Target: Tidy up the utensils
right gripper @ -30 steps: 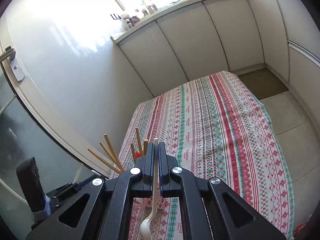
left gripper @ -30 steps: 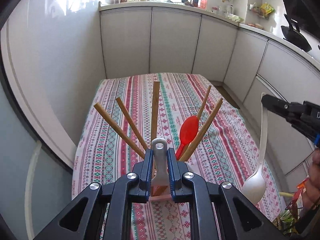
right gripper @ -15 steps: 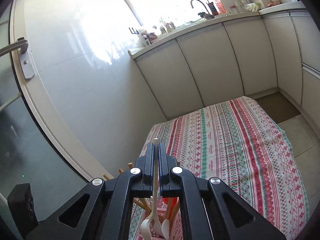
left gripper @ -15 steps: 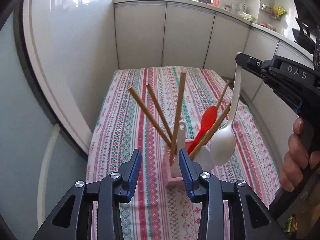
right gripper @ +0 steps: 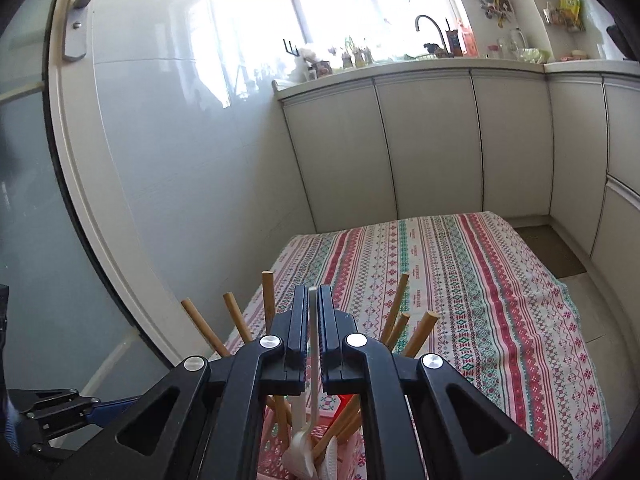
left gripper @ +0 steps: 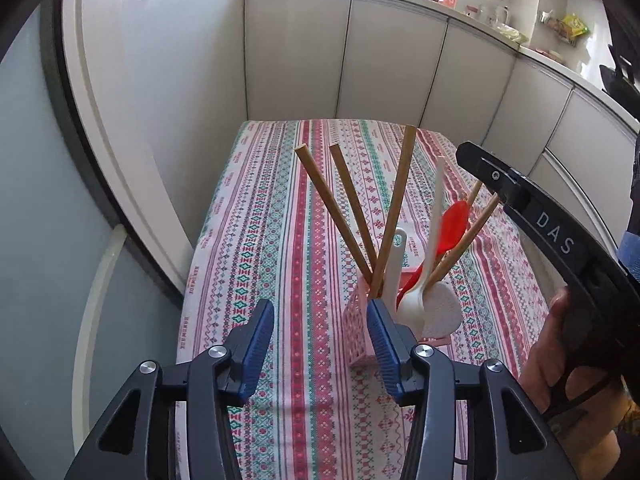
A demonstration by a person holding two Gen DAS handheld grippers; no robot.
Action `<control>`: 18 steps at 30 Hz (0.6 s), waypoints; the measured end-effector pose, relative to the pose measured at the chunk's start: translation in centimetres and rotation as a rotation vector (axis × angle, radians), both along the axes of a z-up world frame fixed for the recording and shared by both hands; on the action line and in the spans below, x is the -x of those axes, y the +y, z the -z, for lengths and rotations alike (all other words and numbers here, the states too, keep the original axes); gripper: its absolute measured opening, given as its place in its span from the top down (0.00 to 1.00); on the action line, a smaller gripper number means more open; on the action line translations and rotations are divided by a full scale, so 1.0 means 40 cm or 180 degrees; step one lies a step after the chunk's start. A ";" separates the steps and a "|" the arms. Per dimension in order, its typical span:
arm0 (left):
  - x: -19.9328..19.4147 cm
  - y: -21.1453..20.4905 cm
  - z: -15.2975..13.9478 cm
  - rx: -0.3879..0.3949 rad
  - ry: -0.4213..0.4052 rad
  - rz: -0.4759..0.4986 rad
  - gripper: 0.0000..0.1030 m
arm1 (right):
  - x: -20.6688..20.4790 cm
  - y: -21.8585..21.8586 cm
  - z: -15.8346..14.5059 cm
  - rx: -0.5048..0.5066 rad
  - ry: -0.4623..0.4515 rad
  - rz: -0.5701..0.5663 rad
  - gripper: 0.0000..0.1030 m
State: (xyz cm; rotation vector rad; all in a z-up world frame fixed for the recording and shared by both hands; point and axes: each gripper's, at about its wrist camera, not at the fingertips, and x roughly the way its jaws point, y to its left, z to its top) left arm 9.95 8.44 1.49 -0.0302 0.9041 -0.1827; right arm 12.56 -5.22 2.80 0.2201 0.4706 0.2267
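1. Right tool (right gripper: pixel 313 312) is clamped narrow on the handle of a white spoon (left gripper: pixel 430 248), bowl down. In the left wrist view the bowl sits at the rim of the pink basket (left gripper: pixel 356 320); whether it is fully inside, cannot tell.
2. Left tool (left gripper: pixel 320 330) is wide apart and holds nothing; its right finger (left gripper: pixel 382 330) is just beside the basket's near wall.
3. Basket already holds wooden chopsticks (left gripper: pixel 390 216), a red spoon (left gripper: pixel 450 228) and a white spatula (left gripper: pixel 394 268), all fanned out and tilted.
4. Risk: the basket looks light and top-heavy; a sideways push from the spoon could tip it. Letting go too high could bounce the spoon out. The leaning chopsticks may block the way.
5. Basket stands on the near part of the counter, on a striped patterned cloth (right gripper: pixel 460 280); the cloth could slide.
6. Room: kitchen, pale cabinets (right gripper: pixel 424 144) at the far side, bright window and sink tap (right gripper: pixel 430 26) above.
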 end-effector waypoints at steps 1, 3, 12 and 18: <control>0.000 0.000 0.001 0.0013 0.0004 0.0002 0.46 | 0.004 -0.008 -0.005 -0.0027 0.0005 0.0001 0.84; -0.001 0.000 0.002 0.0024 0.0013 -0.0009 0.44 | 0.019 -0.025 -0.026 -0.0089 -0.0001 -0.0007 0.70; 0.013 -0.029 -0.014 0.0109 0.0034 -0.0026 0.22 | 0.107 -0.141 -0.104 -0.0037 0.0208 0.0130 0.51; 0.033 -0.064 -0.024 0.0221 0.0131 0.0012 0.16 | 0.171 -0.216 -0.115 0.0097 0.0491 0.0272 0.42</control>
